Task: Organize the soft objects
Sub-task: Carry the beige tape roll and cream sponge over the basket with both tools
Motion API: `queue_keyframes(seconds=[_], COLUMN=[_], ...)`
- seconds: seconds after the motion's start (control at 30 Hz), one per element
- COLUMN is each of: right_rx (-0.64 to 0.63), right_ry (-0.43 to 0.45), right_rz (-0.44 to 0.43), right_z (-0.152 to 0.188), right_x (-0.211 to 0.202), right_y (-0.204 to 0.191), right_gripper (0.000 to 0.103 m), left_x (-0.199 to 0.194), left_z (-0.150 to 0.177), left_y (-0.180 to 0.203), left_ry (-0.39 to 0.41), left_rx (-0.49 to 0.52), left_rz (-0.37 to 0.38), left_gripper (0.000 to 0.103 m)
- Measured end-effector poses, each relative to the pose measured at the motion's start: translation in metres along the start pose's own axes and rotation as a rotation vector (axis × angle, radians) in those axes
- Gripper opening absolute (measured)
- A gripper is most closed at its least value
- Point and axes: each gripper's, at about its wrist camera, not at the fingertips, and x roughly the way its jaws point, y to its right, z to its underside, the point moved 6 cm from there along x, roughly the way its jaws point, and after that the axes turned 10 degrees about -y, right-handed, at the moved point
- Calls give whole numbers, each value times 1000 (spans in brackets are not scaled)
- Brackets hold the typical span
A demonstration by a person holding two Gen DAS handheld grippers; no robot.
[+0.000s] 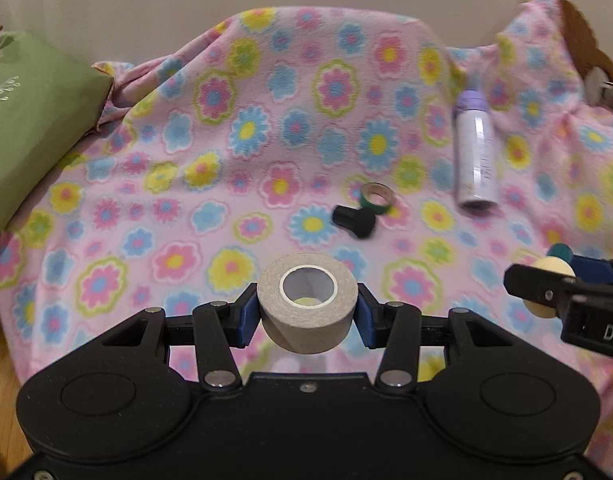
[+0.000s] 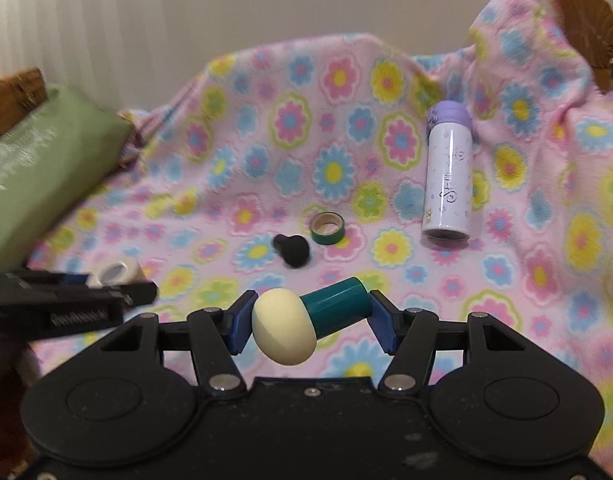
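Both grippers hang tilted downward above the flowered blanket (image 1: 266, 128); the left gripper (image 1: 306, 312) clamps a beige tape roll (image 1: 306, 304); beside it, the right gripper (image 2: 310, 322) grips a cream-headed teal cylinder (image 2: 306, 320) crosswise.

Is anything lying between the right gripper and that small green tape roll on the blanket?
Yes. The right gripper is already shut on a cream-and-teal mushroom-shaped object, so its jaws are occupied. On the floral blanket, a small black object lies just in front of the green tape roll, slightly left.
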Motion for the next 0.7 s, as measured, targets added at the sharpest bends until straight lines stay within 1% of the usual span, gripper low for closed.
queue_keyframes(seconds=[0.1, 0.2, 0.4, 0.53, 0.7], right_rx=[40, 95, 192, 190, 164], right_ry=[12, 19, -2, -22, -45], right_rz=[-29, -44, -61, -45, -31], right_z=[21, 44, 90, 112, 132], right_x=[-32, -55, -86, -99, -110], right_y=[-5, -6, -7, -13, -23], right_gripper=[59, 59, 59, 59, 59], left_x=[-23, -42, -64, -73, -75], left_z=[19, 39, 80, 100, 117], left_y=[7, 12, 21, 26, 26], left_ry=[13, 20, -14, -16, -34], left_rx=[15, 12, -2, -6, -30], left_rz=[-3, -6, 8, 2, 4], left_gripper=[47, 47, 47, 47, 47])
